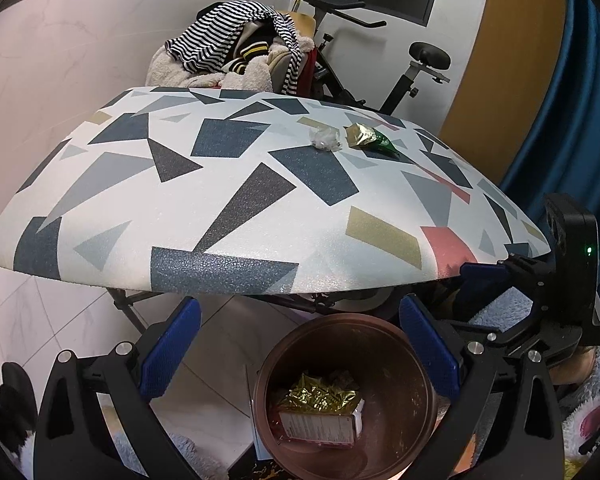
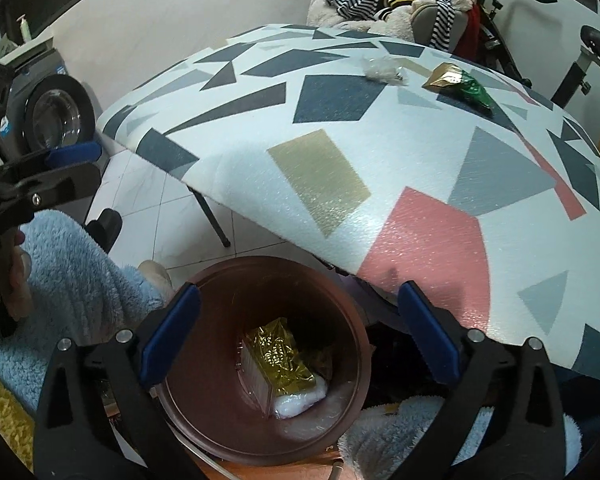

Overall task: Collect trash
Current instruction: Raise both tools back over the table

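A brown bin (image 1: 420,364) stands on the floor below the table's near edge; it also shows in the right wrist view (image 2: 352,320). Inside lie a gold foil wrapper (image 2: 282,354), a clear packet and a white wad. On the patterned table (image 1: 228,216) lie a crumpled clear wrapper (image 1: 325,137) and a gold-and-green wrapper (image 1: 370,138), both at the far right; they show in the right wrist view too: clear (image 2: 383,69), gold-green (image 2: 458,82). My left gripper (image 1: 298,344) is open and empty above the bin. My right gripper (image 2: 300,334) is open and empty above the bin.
A chair piled with clothes (image 1: 236,56) and an exercise bike (image 1: 404,68) stand behind the table. A washing machine (image 2: 56,116) is at the left. The table's folding legs (image 2: 212,216) reach the tiled floor. The other gripper shows at each view's side (image 1: 556,272).
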### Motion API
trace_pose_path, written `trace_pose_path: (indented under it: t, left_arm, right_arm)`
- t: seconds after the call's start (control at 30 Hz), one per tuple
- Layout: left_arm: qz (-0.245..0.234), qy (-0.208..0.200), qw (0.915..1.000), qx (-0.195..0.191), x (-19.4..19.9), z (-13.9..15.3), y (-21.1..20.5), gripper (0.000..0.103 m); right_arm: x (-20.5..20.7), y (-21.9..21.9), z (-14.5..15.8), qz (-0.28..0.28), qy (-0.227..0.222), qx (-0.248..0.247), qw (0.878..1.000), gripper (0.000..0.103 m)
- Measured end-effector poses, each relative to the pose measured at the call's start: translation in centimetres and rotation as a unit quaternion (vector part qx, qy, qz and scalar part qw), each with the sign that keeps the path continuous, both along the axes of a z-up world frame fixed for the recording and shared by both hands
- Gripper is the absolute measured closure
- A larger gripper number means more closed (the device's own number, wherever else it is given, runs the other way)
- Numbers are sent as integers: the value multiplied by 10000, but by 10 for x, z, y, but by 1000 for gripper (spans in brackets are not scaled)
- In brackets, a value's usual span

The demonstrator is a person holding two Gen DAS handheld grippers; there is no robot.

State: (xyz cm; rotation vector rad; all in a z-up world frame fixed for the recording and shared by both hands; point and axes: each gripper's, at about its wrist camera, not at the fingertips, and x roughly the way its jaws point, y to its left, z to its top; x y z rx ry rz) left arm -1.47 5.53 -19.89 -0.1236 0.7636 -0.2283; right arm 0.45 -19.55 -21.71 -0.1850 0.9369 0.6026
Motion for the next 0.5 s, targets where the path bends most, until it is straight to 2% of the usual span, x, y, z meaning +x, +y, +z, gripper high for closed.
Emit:
trace_pose_path:
  t: [0.27, 0.5]
  left_arm:
    - [-143, -12, 9998, -100, 9, 11, 0, 6]
    - [-116, -13, 9984, -562, 55, 29, 0, 6]
  right_arm:
    - [14, -16, 18, -300, -139, 203, 9992, 6]
    - [58, -47, 41, -992, -341, 295, 9940, 6]
